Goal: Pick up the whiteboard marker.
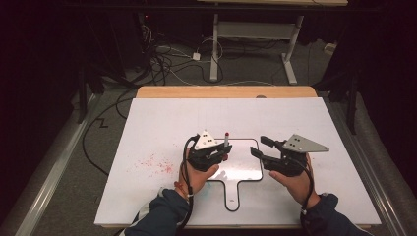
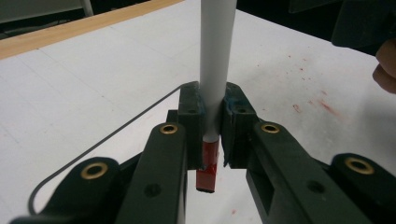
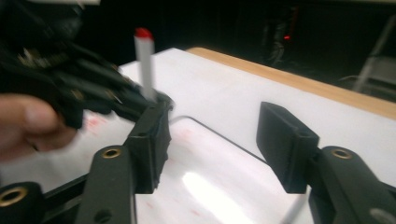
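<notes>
A white marker (image 1: pixel 226 141) with red ends stands upright over a paddle-shaped whiteboard (image 1: pixel 247 169) with a black border. My left gripper (image 1: pixel 224 151) is shut on it. In the left gripper view both pads press the marker (image 2: pixel 215 60) near its lower red end, which sticks out below the left gripper (image 2: pixel 212 122). My right gripper (image 1: pixel 258 146) hovers at the board's right edge, open and empty. The right gripper view shows the right gripper (image 3: pixel 219 135) with wide jaws over the whiteboard (image 3: pixel 210 182), and the marker (image 3: pixel 144 65) held by the left gripper (image 3: pixel 148 100) beyond.
The whiteboard lies on a large white sheet (image 1: pixel 162 123) covering a wooden table (image 1: pixel 226 91). Red ink smudges (image 1: pixel 155 163) mark the sheet left of the board. The board's handle (image 1: pixel 232 196) points toward the front edge. Cables and a desk frame sit on the floor behind.
</notes>
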### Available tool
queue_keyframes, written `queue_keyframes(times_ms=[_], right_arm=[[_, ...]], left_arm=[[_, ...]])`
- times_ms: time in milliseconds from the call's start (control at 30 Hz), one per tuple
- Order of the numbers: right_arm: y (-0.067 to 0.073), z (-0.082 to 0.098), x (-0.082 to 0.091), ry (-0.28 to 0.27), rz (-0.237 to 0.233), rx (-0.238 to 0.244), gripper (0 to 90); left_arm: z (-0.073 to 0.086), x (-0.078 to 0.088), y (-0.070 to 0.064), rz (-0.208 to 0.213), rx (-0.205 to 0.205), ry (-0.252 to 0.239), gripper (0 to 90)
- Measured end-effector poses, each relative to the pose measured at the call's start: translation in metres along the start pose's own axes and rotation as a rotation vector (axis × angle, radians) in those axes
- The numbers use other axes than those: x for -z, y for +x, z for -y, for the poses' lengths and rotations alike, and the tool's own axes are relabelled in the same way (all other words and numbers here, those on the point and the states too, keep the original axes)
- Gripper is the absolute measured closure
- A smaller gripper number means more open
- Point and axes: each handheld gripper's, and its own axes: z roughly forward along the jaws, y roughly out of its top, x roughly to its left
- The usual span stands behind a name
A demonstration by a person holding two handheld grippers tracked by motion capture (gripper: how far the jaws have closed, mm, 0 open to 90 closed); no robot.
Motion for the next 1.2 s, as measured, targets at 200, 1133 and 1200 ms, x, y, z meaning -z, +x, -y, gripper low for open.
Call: queue_keyframes(times_ms=[200,1133,1200], right_arm=[[-0.010,0.014,0.027,0.020,0.112,0.083,36.1],[-0.020,0.064,0.077,0.105,0.267,0.145,27.5],[-0.022,0.063,0.076,0.101,0.262,0.137,27.5]], left_arm=[[0.004,0.012,0.006,-0.037,-0.051,0.007,78.8],[0.001,0.022,0.024,-0.079,-0.073,-0.024,78.7],[0.001,0.021,0.024,-0.076,-0.079,-0.018,78.7]])
